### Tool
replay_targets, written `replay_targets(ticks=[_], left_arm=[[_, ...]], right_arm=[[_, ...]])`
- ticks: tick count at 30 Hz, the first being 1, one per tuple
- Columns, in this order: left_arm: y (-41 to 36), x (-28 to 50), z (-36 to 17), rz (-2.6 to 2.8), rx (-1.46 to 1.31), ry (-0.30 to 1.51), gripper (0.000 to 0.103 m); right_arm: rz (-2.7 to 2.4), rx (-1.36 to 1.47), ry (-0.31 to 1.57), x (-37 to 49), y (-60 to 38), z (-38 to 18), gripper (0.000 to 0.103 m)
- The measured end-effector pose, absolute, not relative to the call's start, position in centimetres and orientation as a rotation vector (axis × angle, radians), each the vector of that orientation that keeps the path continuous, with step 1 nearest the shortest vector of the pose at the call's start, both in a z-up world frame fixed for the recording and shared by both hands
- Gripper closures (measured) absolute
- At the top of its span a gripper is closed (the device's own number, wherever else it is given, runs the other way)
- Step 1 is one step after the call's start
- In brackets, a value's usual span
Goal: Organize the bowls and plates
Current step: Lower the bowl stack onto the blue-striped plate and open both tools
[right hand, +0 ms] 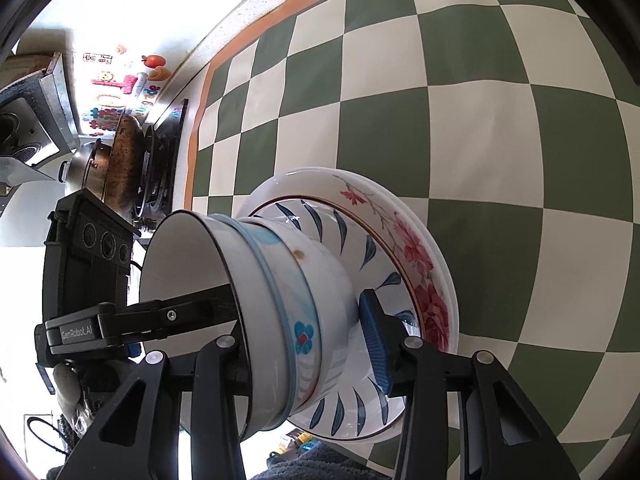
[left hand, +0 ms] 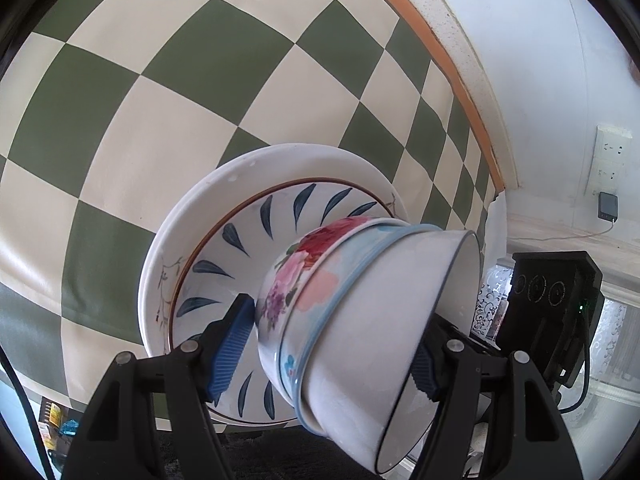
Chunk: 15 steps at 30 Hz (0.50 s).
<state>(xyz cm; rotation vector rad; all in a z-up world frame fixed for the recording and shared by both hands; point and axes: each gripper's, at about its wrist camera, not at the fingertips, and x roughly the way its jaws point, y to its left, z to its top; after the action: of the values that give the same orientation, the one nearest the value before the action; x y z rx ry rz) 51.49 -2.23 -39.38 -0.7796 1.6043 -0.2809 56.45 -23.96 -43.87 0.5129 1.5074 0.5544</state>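
From where I stand the sorting looks nearly finished. Everything in sight is already gathered into one pile on the checked cloth of the desk (left hand: 160,80). A couple of wide white plates (left hand: 188,216) lie at the bottom, with a leaf-patterned plate (left hand: 256,240) on them. Three bowls (left hand: 360,320) sit nested on top: a flowered one lowest, a blue-rimmed one in it, and a plain white one with a dark rim uppermost. No loose dish lies anywhere else on the cloth that I can see.

The left tongs (left hand: 334,326) are clamped on the wall of the bowl stack. One blue pad presses the outside of the flowered bowl just above the leaf plate. The right wrist view shows the other finger reaching inside the white bowl against its wall.

The right tongs (right hand: 304,320) straddle the opposite side of the same bowls. Their blue pad stands right beside the lowest bowl, but the other finger is hidden behind the rims. I cannot tell whether they are gripping or only set around the bowls.

As I judge it, little is left. Either the nest of bowls is being settled squarely onto the plates, or it is about to be carried off to its own place. I cannot tell which, nor whether the bowls' weight rests on the plate right now.
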Motion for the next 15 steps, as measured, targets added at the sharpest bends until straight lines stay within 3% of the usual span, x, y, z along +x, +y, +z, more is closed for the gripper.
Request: replay_targets(ticks=[15], left_arm=[[-0.9, 50.7, -35.7, -0.175, -0.620, 1.529, 0.036]], right_arm=[[0.461, 0.367, 1.432, 55.7, -23.8, -40.6, 0.064]])
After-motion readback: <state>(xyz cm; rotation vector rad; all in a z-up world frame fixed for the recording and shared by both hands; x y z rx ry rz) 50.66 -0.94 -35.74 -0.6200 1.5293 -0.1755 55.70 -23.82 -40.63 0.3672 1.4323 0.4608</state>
